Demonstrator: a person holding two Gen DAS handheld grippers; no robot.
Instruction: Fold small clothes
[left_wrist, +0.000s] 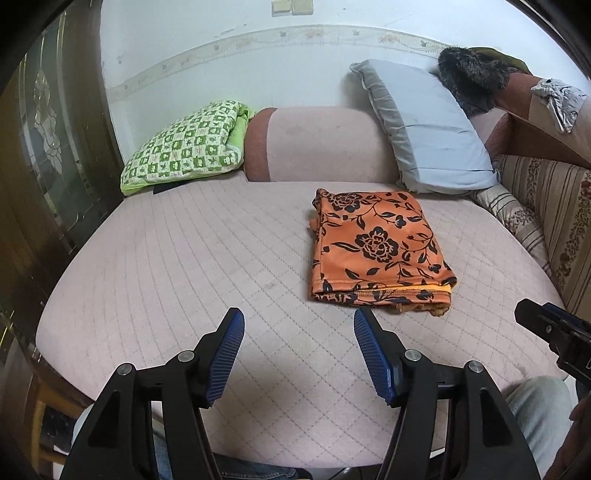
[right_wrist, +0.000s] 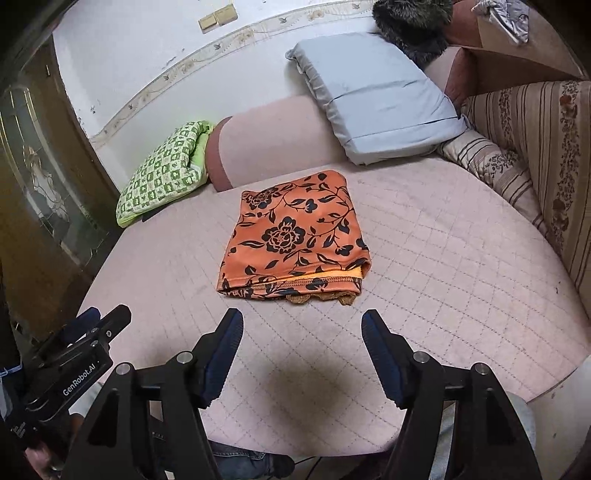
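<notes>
I see the folded orange floral garment (right_wrist: 291, 240) lying flat mid-frame on the quilted pink cushion (right_wrist: 443, 266), long axis running away from me, hemmed open edge nearest. My left gripper (left_wrist: 299, 350) and right gripper (right_wrist: 302, 350) hover short of it, jaws spread, holding nothing.

The pink quilted cushion (left_wrist: 184, 258) is the bearing surface, stitched in a diamond pattern; the folded orange floral garment (left_wrist: 376, 251) lies flat on it, its hemmed edge towards the cameras; beyond the garment and to its left, a green-and-white checked cushion (left_wrist: 184, 147) rests on the far edge of the surface, with a dark flat thing just under its near edge; directly behind the garment a grey-blue pillow (left_wrist: 424, 129) stands tilted; to the garment's right a striped floral bolster (left_wrist: 517, 218) lies along the edge.
</notes>
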